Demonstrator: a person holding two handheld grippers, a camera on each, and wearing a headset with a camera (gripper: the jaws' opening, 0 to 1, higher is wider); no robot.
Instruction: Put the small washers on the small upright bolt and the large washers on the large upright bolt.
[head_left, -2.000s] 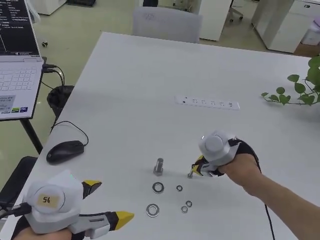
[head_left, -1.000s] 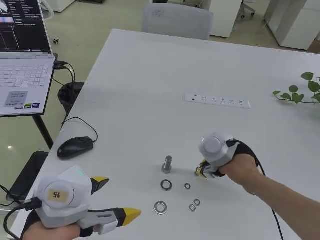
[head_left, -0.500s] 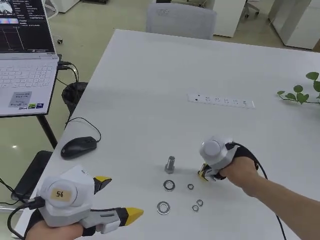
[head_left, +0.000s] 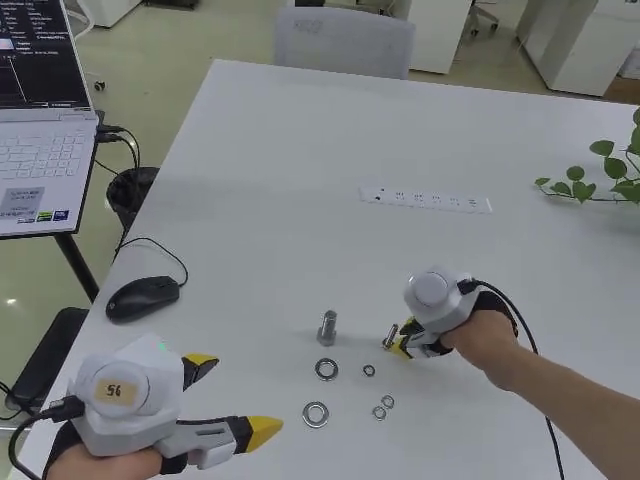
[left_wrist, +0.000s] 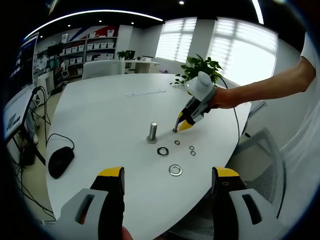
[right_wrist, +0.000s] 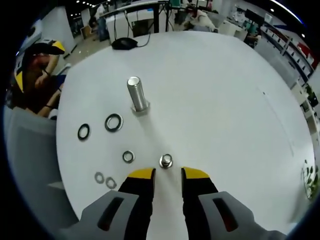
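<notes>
Holds the right claw (right_wrist: 168, 173) slightly open and empty just right of the small upright bolt (right_wrist: 166, 161), small washers (right_wrist: 128, 156) flat on the bench (right_wrist: 225, 100) just near-left, well apart from the open, empty left claw (head_left: 232, 396).

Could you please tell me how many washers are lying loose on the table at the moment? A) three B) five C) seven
B: two large washers and three small washers lie flat on the table beside the large bolt, none threaded on it.
</notes>
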